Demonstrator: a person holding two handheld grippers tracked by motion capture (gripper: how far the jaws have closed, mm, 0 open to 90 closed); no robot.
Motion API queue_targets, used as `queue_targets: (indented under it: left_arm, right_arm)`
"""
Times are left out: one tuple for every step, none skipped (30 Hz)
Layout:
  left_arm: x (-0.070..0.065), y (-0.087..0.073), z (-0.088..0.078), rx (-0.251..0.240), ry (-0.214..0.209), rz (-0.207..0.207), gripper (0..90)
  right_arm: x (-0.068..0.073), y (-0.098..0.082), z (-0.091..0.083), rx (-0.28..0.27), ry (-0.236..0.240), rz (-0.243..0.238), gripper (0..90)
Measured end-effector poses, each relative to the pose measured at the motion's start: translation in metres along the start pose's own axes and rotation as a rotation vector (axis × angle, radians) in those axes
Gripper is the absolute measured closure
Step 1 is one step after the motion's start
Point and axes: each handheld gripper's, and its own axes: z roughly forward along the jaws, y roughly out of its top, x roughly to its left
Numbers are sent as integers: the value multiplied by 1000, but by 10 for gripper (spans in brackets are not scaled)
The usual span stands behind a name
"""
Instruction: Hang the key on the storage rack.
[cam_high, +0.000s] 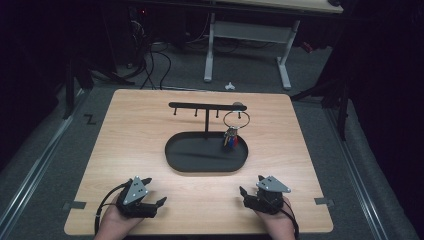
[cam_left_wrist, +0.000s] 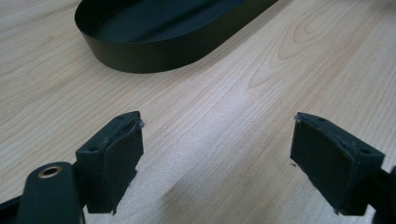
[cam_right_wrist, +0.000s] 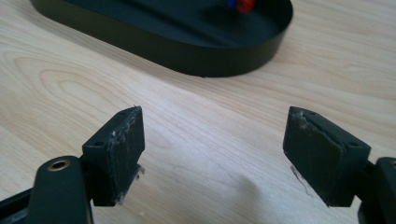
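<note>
Wooden table (cam_high: 150, 130) | keyring (cam_high: 233, 131) hung beyond hand-held grippers | left (cam_high: 152, 194), right (cam_high: 250, 185) released, empty

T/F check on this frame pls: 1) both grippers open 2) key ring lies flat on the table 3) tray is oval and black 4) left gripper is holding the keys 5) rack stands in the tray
1) True: the left gripper and right gripper both have their jaws spread, nothing between them.
2) False: the key ring hangs from the right end of the rack, with the keys dangling over the tray.
3) True.
4) False: the left gripper is empty, near the table's front edge.
5) True: its post rises from the tray.
</note>
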Motion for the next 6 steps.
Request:
queue_targets:
  left_arm:
    - [-1,0,-1,1,0,2,175]
    - [-1,-1,-1,3,-2,2,175]
    - [-1,-1,-1,7,-1,3,175]
    - [-1,-2,-2,8,1,4,174]
    - [0,-2,-2,7,0,1,175]
    - [1,-3,-3,6,1,-3,175]
  right_arm:
    - [1,0,0,2,3,-7,215]
    - [1,0,1,9,3,-9,220]
    - [1,0,1,15,6,2,223]
    - [0,0,2,18,7,15,224]
    - [-1,0,2,17,4,20,224]
    - [-2,0,3,15,3,22,224]
